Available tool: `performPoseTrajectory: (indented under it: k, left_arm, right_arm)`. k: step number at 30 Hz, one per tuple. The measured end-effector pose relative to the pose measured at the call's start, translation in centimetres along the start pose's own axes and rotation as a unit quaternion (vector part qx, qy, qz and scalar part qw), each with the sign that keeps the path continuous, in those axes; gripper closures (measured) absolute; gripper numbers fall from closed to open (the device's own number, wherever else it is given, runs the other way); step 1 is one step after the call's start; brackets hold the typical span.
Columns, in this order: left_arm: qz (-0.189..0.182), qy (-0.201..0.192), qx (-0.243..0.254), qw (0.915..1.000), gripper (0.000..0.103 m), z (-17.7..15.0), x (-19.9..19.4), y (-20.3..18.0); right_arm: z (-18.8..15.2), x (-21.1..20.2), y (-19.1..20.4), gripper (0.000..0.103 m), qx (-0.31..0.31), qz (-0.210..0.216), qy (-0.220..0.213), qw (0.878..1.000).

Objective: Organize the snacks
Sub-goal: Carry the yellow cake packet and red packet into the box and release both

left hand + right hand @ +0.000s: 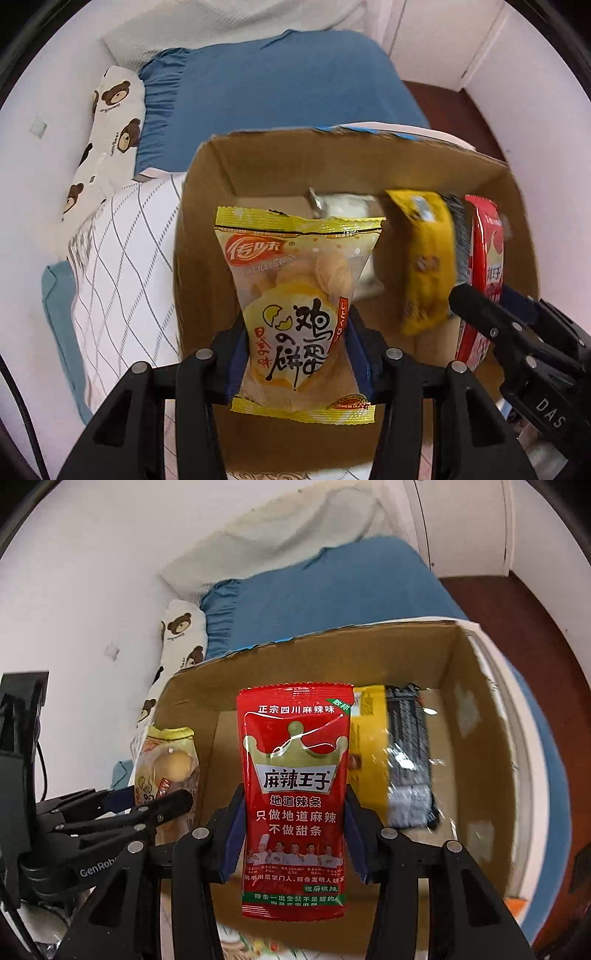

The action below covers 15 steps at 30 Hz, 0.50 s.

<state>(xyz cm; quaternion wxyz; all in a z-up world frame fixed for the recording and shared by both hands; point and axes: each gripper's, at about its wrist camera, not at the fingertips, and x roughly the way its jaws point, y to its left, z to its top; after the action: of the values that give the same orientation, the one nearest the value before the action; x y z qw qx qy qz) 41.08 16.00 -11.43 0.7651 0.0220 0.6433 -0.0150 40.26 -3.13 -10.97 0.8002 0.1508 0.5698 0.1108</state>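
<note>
cardboard box [476, 716] holds yellow-black packet [399, 753] and a white packet [343, 206]

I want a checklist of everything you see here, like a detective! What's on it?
Surface: bed with blue sheet; cardboard box on it.
Job's things: yellow egg-cookie packet; red spicy-strip packet; yellow-and-black packet and white packet inside the box.
Clutter: bear pillow; checked quilt.
Grippers: left gripper shut on the cookie packet; right gripper shut on the red packet.
Cables: black cable.
Surroundings: white wall; wood floor.
</note>
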Motion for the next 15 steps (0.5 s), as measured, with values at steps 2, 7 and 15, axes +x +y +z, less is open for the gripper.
performPoseTrajectory:
  k: [2, 7, 15]
  left_arm:
    - [0.006, 0.011, -0.002, 0.9999, 0.058, 1.3, 1.0, 0.5]
    - [0.023, 0.042, -0.003, 0.9988, 0.056, 3.3, 3.2, 1.3]
    - [0.016, 0.033, -0.016, 0.9992, 0.020, 4.2, 3.4, 1.7]
  right_arm:
    - [1.2, 1.7, -0.1, 0.053, 0.012, 0.008, 0.014, 1.000]
    - [3.0, 6.2, -1.2, 0.031, 0.044, 0.023, 0.057, 0.997]
    - [3.9, 7.3, -2.9, 0.007, 0.030, -0.036, 0.061, 0.997]
